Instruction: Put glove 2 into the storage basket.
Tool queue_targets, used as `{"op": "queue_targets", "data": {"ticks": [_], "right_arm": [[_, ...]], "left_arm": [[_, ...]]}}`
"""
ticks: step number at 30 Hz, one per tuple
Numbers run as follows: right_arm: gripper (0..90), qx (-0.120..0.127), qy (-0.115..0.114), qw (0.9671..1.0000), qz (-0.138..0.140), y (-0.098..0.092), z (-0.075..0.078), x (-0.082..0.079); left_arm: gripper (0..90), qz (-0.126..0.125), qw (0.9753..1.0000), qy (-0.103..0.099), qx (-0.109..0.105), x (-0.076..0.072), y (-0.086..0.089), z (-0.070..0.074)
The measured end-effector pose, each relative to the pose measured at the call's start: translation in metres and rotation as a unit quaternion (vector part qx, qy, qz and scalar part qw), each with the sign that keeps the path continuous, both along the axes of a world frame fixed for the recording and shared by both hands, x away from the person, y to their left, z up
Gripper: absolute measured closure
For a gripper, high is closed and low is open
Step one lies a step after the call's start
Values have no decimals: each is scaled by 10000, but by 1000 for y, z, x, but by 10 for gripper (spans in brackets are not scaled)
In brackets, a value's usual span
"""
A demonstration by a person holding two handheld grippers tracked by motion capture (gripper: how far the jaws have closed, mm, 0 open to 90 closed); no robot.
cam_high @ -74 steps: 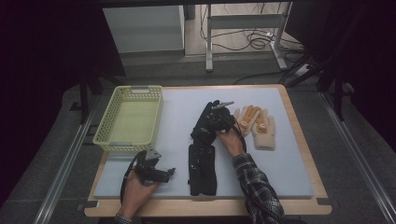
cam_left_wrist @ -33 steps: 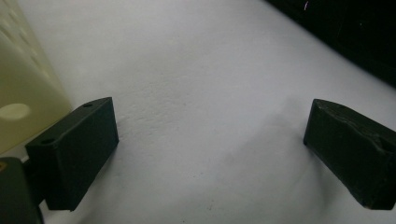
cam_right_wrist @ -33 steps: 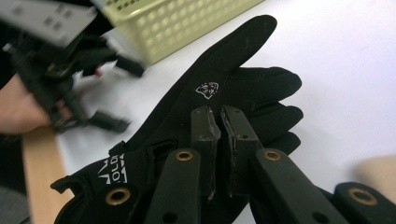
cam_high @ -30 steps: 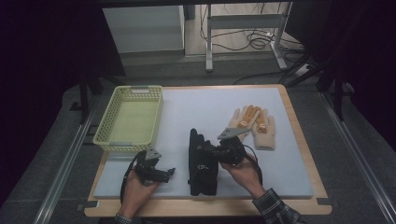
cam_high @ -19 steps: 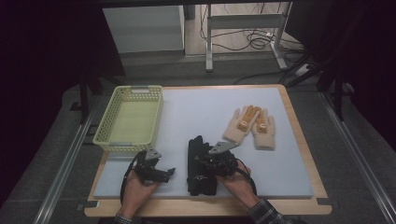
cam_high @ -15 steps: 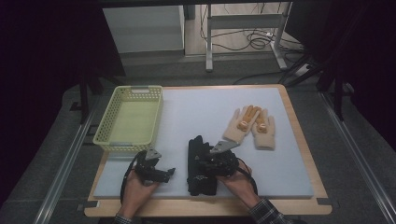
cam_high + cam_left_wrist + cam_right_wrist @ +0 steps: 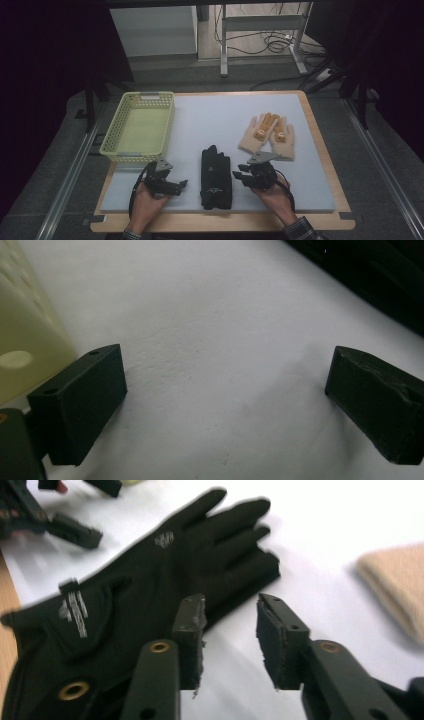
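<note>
A pair of black gloves (image 7: pixel 216 176) lies stacked flat on the white mat, fingers pointing away from me. In the right gripper view the black glove (image 7: pixel 150 580) fills the left half, with grey print on its back. My right gripper (image 7: pixel 239 176) rests just right of the gloves, and in its own view the right gripper (image 7: pixel 230 615) is open with nothing between its jaws. My left gripper (image 7: pixel 176 186) sits on the mat left of the gloves. In its own view the left gripper (image 7: pixel 225 385) stands wide open over bare mat.
A yellow mesh basket (image 7: pixel 137 127) stands at the left, and its wall (image 7: pixel 20 340) is close to the left gripper. A tan pair of gloves (image 7: pixel 269 134) lies at the right, with its edge (image 7: pixel 395 580) beyond the right gripper. The wooden table edge (image 7: pixel 220 222) runs along the front.
My right gripper drew a black glove back toward me onto the other one, let go and shifted to their right side. The left gripper stayed put.
</note>
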State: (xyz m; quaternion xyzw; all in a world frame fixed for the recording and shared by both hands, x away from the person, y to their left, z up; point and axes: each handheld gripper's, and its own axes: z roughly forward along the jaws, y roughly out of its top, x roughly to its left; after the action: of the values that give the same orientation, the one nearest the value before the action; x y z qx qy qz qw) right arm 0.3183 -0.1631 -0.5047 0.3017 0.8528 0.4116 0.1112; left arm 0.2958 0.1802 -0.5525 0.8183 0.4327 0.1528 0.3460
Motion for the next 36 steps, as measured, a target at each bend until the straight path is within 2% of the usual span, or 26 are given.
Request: {"op": "queue_targets", "data": {"ticks": [5,11,16,18,19,22,31,36], "right_arm": [[763,-33,90,9999,83,-10,-10,-7],[845,-30,200,9993,322,-12,-20,-18],[849,-17,294,9983,511,-10,-25,-31],[850,7,328,9976,613,-8,-27,-38],[852,-20,342,9974,641,-8,-27,-40],[857,18,419,9963,749,-5,-28,-48],[857,86,584,9911,1196,6,-30,-73],[857,75,573,9887,1382,23,-32,-73]], "left_arm": [[40,27,10000,-1,-44,0,0,0],[50,29,10000,7,-9,-4,6,1],[48,173,9998,-42,92,-8,16,2],[46,202,9998,-53,56,-9,20,0],[44,213,9998,-5,-53,-9,23,-1],[39,192,9998,-4,12,-9,22,-1],[40,197,9998,8,-25,-9,23,-1],[41,201,9998,7,-27,-9,23,-1]]}}
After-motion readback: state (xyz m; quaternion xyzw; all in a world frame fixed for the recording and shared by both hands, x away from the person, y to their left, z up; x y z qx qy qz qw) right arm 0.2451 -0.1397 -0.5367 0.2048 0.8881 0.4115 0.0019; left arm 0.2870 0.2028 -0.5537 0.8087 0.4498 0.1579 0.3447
